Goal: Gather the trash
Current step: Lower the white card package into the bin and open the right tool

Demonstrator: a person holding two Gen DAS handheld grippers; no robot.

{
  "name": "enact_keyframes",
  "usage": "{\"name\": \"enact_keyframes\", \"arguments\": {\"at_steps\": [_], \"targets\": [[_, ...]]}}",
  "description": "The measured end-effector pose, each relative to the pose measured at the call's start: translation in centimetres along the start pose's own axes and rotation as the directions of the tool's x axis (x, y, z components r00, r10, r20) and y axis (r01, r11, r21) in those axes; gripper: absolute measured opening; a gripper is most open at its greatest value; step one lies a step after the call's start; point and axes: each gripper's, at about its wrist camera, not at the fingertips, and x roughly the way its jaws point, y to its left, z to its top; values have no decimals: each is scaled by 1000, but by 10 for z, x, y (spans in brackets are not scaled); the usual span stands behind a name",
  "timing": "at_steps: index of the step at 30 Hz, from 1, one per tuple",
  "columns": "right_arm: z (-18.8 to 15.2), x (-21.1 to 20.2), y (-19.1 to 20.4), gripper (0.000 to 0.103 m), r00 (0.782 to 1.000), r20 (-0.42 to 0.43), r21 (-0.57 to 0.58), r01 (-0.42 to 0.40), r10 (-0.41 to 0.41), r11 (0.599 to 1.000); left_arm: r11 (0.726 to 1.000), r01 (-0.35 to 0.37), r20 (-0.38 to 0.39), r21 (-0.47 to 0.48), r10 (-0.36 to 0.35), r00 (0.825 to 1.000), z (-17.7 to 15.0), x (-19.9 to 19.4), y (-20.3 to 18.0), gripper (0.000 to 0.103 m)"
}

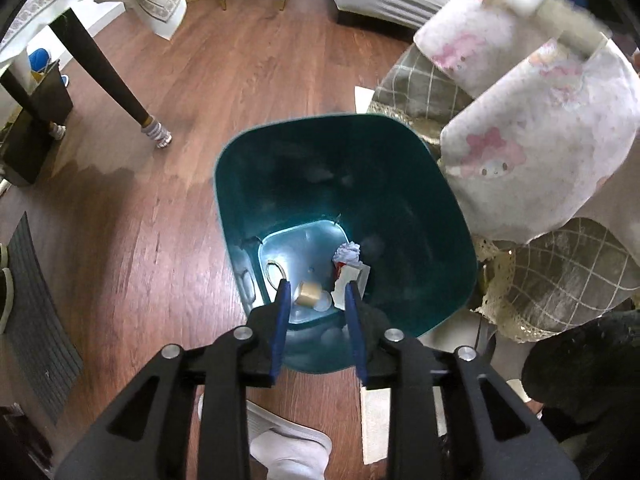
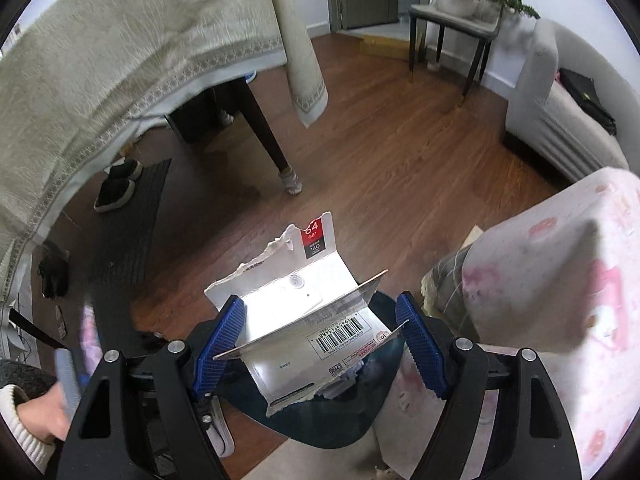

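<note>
In your right wrist view, at the frame's centre, the torn memory card package (image 2: 304,304) reads "64 GB" and "140" on its red and black corner. Lower down it carries a barcode, numbered roughly "9659153488", and a round "10" mark. Other print is too small.

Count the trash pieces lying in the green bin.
About 4 in the green bin: a tape ring at left, a tape roll in the middle, crumpled paper and torn packaging at right. The left gripper's fingers may hide more.
</note>
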Motion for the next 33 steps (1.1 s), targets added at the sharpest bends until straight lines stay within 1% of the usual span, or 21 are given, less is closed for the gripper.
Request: {"name": "enact_keyframes", "arguments": {"at_steps": [1, 3, 5, 7, 8, 13, 16, 18, 20, 21, 24, 27, 28, 29, 30, 33], "targets": [[-1, 4, 1, 79, 1000, -8, 0, 2, -2, 1000, 1000, 0, 12, -1, 0, 1000, 0, -4, 0, 39], [-3, 10, 1, 79, 1000, -22, 2, 8, -8, 1000, 1000, -1, 50, -4, 1, 999, 2, -18, 2, 44], [-6, 16, 1, 79, 1000, -29, 1, 11, -11, 1000, 1000, 4, 77, -12, -3, 997, 4, -29, 3, 45], [-9, 23, 1, 79, 999, -47, 3, 17, -17, 1000, 1000, 1, 121, -19, 2, 993, 6, -45, 5, 52], [-11, 26, 1, 79, 999, -51, 3, 15, -15, 1000, 1000, 1, 142, -22, 2, 990, 6, -53, 6, 53], [-19, 46, 4, 79, 996, -89, -2, 21, -21, 1000, 999, 2, 243, -52, 11, 970, 12, -92, 11, 60], [-24, 58, 3, 79, 993, -117, 7, 20, -19, 1000, 998, -9, 283, -57, 25, 959, 16, -109, 12, 62], [-28, 66, 3, 79, 991, -132, 16, 8, -6, 1000, 999, -24, 317, -49, 38, 948, 17, -121, 10, 63], [-34, 74, 3, 79, 988, -153, 20, 7, -4, 1000, 998, -23, 336, -62, 43, 941, 18, -129, 11, 64], [-37, 78, 4, 79, 987, -161, 15, 8, -5, 1000, 998, -24, 355, -61, 44, 934, 19, -135, 9, 64], [-45, 91, 5, 79, 981, -196, 5, 13, -11, 1000, 997, -52, 407, -58, 71, 911, 23, -152, 4, 71], [-58, 103, 5, 80, 973, -232, -8, 22, -24, 1000, 998, -44, 456, -50, 62, 888, 26, -169, -2, 74], [-62, 107, 5, 80, 969, -246, -16, 27, -30, 1000, 998, -40, 476, -49, 58, 878, 28, -175, -5, 74], [-65, 110, 5, 80, 966, -256, -21, 29, -33, 999, 998, -34, 488, -47, 52, 871, 28, -180, -6, 74], [-66, 112, 6, 80, 964, -263, -27, 30, -36, 999, 999, -23, 506, -46, 43, 861, 30, -186, -8, 74], [-72, 119, 7, 80, 960, -274, -50, 45, -57, 998, 999, -25, 537, -45, 45, 842, 31, -200, -12, 75]]}}
